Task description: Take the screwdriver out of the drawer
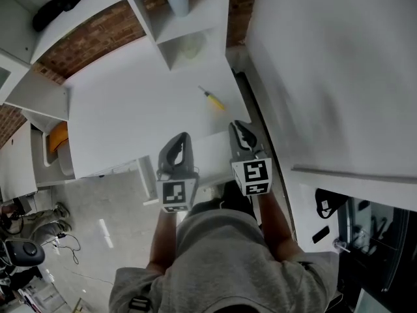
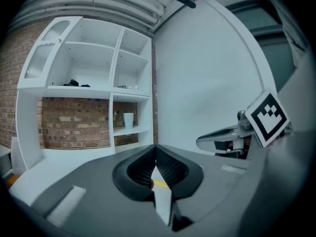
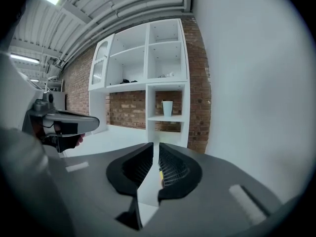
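On table, one screwdriver, two claws

I hold left claw at counter near edge, jaws together, empty | right claw alongside, jaws a slit apart, empty

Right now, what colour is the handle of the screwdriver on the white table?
The screwdriver handle is yellow, clearest in the head view.

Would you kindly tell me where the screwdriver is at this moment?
In the head view the screwdriver lies on the white table, right of centre. It is just beyond the right gripper and in front of the shelf unit that holds a cup.
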A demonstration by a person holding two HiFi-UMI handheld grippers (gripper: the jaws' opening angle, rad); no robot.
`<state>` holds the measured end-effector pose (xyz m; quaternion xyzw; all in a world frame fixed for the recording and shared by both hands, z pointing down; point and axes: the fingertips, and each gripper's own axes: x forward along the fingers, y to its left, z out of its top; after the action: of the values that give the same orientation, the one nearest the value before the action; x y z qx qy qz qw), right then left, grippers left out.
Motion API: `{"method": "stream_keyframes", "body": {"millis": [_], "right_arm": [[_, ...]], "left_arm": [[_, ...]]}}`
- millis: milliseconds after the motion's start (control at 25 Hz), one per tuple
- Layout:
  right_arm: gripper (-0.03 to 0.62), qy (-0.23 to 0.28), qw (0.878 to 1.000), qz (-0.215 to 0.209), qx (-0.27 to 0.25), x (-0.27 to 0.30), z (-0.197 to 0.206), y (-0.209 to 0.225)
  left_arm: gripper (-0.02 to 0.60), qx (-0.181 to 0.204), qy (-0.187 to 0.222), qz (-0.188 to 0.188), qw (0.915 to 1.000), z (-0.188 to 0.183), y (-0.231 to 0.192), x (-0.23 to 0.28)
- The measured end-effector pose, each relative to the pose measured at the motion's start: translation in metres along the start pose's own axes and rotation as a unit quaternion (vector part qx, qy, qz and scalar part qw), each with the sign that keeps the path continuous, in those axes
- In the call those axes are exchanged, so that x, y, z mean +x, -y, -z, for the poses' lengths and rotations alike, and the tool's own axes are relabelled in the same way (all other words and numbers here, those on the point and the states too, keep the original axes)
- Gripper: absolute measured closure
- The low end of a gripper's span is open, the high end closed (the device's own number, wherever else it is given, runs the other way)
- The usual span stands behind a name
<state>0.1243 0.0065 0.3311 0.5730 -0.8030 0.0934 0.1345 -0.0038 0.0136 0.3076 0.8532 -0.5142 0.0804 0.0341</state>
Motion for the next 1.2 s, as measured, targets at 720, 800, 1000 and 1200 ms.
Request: {"method": "stream_keyframes", "body": {"millis": [720, 800, 1000, 1200], "right_arm": [[0.591, 0.007, 0.999, 0.032, -0.013, -0.074, 0.021, -0.036], [0.591, 0.006, 0.999, 0.033, -0.013, -0.075, 0.022, -0.038], [0.591, 0.006, 0.999, 0.034, -0.017, -0.076, 0.021, -0.039], [0.591, 0.005, 0.999, 0.032, -0.015, -0.073, 0.021, -0.039]], "left_arm": [[0.569, 0.006, 0.003, 0.036, 0.9993, 0.014, 0.023, -0.059], [0.569, 0.005, 0.004, 0.038, 0.9993, 0.016, 0.023, -0.06], [0.569, 0.011, 0.007, 0.042, 0.999, 0.015, 0.024, -0.061], [0.569, 0.008, 0.003, 0.041, 0.9991, 0.018, 0.022, -0.061]]}}
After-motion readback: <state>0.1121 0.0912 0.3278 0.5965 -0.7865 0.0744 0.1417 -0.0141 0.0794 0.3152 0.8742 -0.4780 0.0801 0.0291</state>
